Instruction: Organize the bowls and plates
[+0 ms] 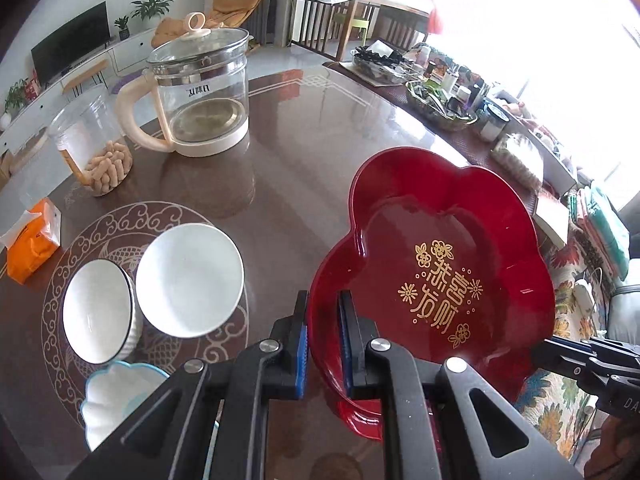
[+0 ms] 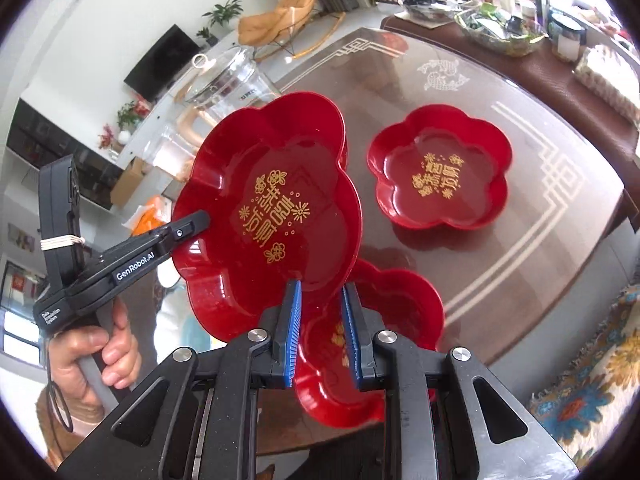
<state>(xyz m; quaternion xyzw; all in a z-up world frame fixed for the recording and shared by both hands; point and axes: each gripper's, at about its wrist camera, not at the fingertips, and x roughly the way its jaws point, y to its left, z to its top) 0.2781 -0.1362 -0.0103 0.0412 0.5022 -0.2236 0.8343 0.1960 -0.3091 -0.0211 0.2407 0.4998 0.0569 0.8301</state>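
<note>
Left wrist view: the left gripper [image 1: 324, 300] sits at lower centre, its blue pads set narrow and pinching the near-left rim of a red flower-shaped plate [image 1: 440, 240] with gold characters. The plate is held up off the table [image 1: 320, 140], filling the right half of the frame and tilted. At the right edge the right gripper [image 1: 538, 354] reaches in and meets the plate's opposite rim. On the table at lower left stand two white bowls, one ribbed [image 1: 100, 312] and one plain [image 1: 190, 280], just beside each other. A scalloped blue-edged bowl [image 1: 116, 396] lies below them, partly hidden by the gripper. A glass kettle [image 1: 200, 92] stands at upper centre-left, with a clear jar [image 1: 92, 148] left of it and an orange pack [image 1: 32, 240] at the left edge.

Right wrist view: the right gripper's pads stand a little apart at lower centre, and the raised plate's lower rim runs into the gap between them; they appear to grip it. The left gripper comes in from the left, held by a hand [image 2: 96, 352], and clamps the plate's left rim. A second plate [image 2: 440, 168] lies flat on the table at upper right, well apart. A third plate [image 2: 400, 312] lies under the raised one at lower centre, partly behind the pads.
</note>
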